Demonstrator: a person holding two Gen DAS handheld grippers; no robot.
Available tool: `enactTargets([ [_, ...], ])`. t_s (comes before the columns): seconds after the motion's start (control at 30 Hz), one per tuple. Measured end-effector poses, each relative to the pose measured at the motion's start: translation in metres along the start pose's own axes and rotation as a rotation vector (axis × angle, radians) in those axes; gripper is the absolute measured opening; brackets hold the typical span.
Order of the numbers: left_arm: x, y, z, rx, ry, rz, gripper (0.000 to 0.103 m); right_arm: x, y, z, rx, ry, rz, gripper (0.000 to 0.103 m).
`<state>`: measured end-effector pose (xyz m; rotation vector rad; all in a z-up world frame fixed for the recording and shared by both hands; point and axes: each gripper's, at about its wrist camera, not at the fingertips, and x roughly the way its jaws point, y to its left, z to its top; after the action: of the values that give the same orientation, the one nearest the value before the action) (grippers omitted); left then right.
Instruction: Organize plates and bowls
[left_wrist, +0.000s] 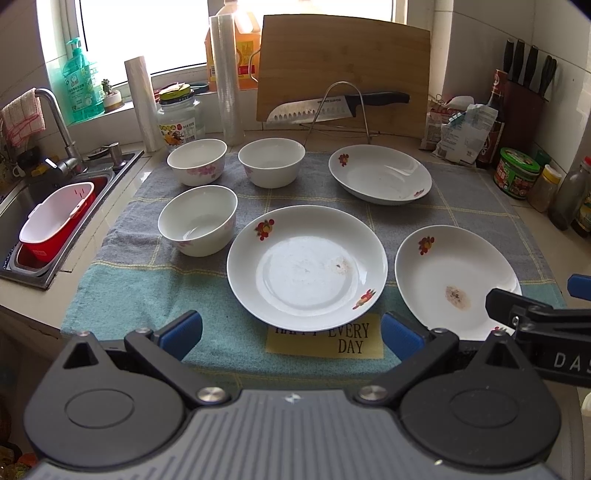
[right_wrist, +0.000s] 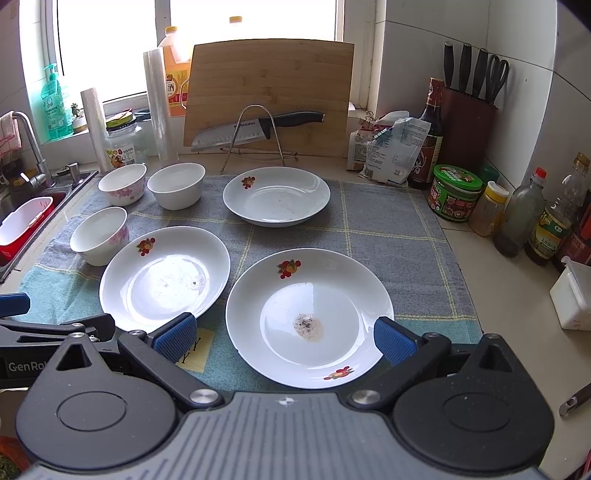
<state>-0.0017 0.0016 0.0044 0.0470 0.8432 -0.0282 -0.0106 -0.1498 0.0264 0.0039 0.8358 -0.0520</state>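
Three white plates with fruit prints lie on a grey-teal cloth (left_wrist: 207, 343): a middle plate (left_wrist: 306, 262) (right_wrist: 164, 277), a stained right plate (left_wrist: 454, 280) (right_wrist: 308, 317), and a far plate (left_wrist: 380, 173) (right_wrist: 276, 195). Three white bowls sit at the left: a near bowl (left_wrist: 197, 219) (right_wrist: 99, 235) and two far bowls (left_wrist: 197, 161) (left_wrist: 272, 162) (right_wrist: 122, 183) (right_wrist: 176, 185). My left gripper (left_wrist: 291, 334) is open at the near edge of the middle plate. My right gripper (right_wrist: 283, 338) is open, its fingers on either side of the stained plate's near half.
A sink (left_wrist: 33, 206) with a red-white basin lies at the left. A cutting board (left_wrist: 343, 70), a knife on a rack (left_wrist: 332, 107), film rolls and a jar stand behind. Sauce bottles (right_wrist: 524, 214), a green tin (right_wrist: 456, 194) and a knife block (right_wrist: 469, 125) line the right wall.
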Motion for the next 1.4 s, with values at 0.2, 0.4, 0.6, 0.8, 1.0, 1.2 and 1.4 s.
enactTargets([
  [0.2,-0.003,-0.001,0.000,-0.004,0.000,0.005,0.102,-0.001,0.000,0.000,-0.002,-0.003,0.000,0.103],
  [0.4,-0.005,-0.002,0.000,-0.006,-0.001,0.008,0.102,-0.004,0.000,-0.001,-0.003,-0.012,-0.001,0.103],
  [0.6,-0.006,-0.003,-0.001,-0.007,-0.002,0.009,0.102,-0.006,0.000,-0.002,-0.004,-0.016,0.000,0.103],
  [0.8,-0.009,-0.003,-0.002,-0.010,-0.003,0.011,0.102,-0.009,-0.001,-0.003,-0.006,-0.025,0.000,0.103],
  [1.0,-0.012,-0.004,-0.003,-0.013,-0.008,0.013,0.102,-0.010,-0.002,-0.004,-0.006,-0.031,0.005,0.103],
  [1.2,-0.012,-0.004,-0.002,-0.015,-0.008,0.014,0.102,-0.011,-0.002,-0.004,-0.008,-0.035,0.004,0.103],
  [1.4,-0.013,-0.004,-0.002,-0.017,-0.009,0.014,0.102,-0.012,-0.002,-0.004,-0.009,-0.038,0.006,0.103],
])
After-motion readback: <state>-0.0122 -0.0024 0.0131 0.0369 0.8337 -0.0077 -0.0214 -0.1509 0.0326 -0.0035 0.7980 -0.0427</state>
